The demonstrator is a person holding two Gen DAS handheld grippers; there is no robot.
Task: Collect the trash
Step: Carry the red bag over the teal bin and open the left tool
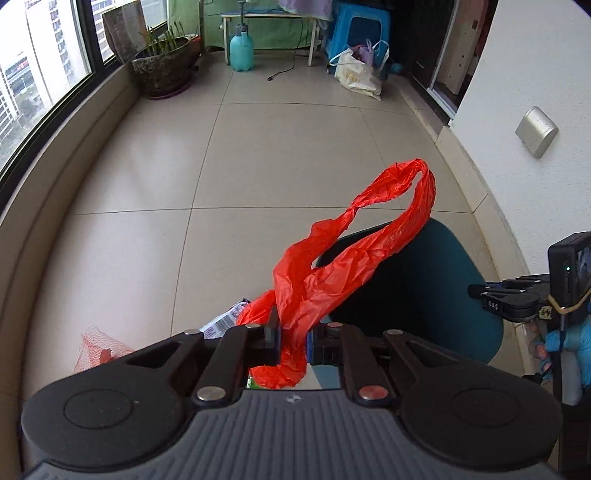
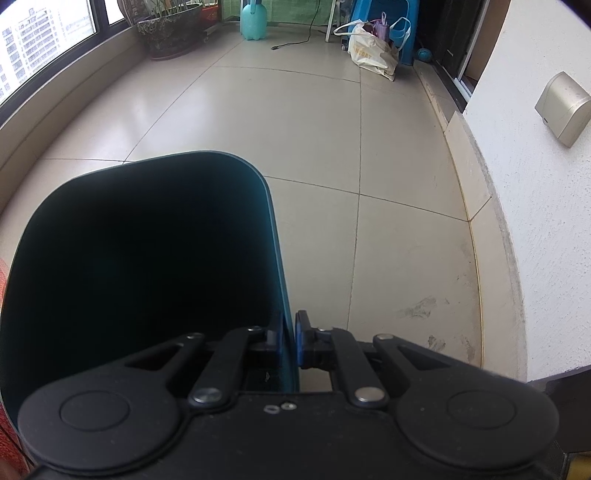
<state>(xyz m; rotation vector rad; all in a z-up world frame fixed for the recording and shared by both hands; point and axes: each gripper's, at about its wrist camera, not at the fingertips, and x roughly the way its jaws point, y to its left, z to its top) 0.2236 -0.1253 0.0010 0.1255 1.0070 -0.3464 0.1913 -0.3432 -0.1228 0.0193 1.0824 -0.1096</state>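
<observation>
My left gripper [image 1: 291, 341] is shut on a crumpled red plastic bag [image 1: 354, 251], whose handle loop sticks up and to the right, over a dark teal bin [image 1: 424, 288]. Below it on the floor lie a red mesh net [image 1: 98, 347] and a printed wrapper [image 1: 225, 321], partly hidden by the gripper. In the right wrist view my right gripper [image 2: 290, 343] is shut on the bin's right rim [image 2: 275, 236]; the bin's inside is dark. A blue-gloved hand [image 1: 565, 343] holds that gripper at the right edge of the left wrist view.
Beige tiled floor [image 1: 277, 155] stretches ahead. A potted plant [image 1: 162, 70] stands by the window on the left, and a teal spray bottle [image 1: 242, 51], a white shopping bag [image 1: 356, 75] and a blue stool [image 1: 360, 33] at the back. A white wall [image 1: 535, 92] runs along the right.
</observation>
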